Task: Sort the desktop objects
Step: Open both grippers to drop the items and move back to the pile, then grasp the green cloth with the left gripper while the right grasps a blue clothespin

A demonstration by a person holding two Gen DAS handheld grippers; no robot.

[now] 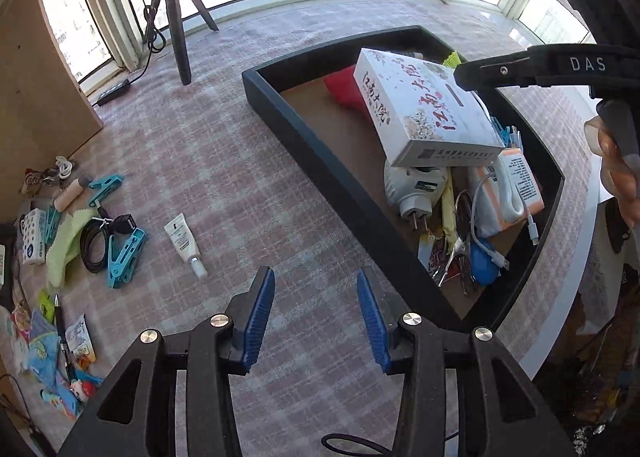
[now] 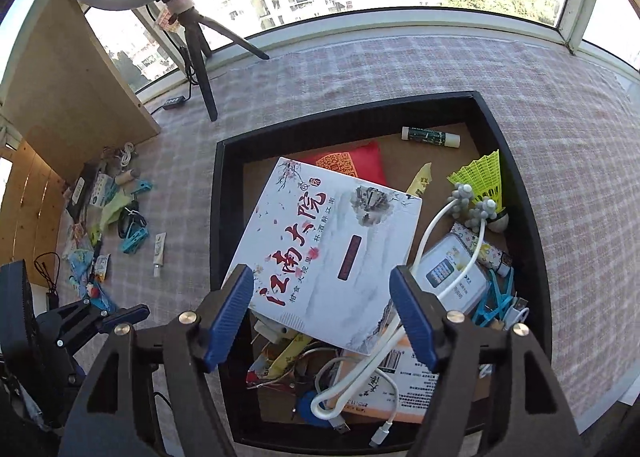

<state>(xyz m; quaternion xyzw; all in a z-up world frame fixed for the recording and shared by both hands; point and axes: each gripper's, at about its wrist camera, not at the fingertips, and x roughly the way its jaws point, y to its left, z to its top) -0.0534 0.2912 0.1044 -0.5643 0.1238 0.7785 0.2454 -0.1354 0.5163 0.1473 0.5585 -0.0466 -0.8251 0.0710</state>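
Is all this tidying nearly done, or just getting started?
Roughly midway, I'd judge. Done: the black tray already holds a white box, cables and a shuttlecock. In hand: nothing; the right gripper is open above the box, and the left gripper is open too. Left: a small tube, blue clips and packets lie on the tablecloth.

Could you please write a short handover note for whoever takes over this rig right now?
Left hand-held gripper: open, empty, over the checked cloth beside the black tray.
Right hand-held gripper: open, empty, above the white box lying tilted on the tray's pile.
Done: box, shuttlecock, cables and chargers are in the tray.
Left: small tube, blue clips, green cloth and packets at the table's left.
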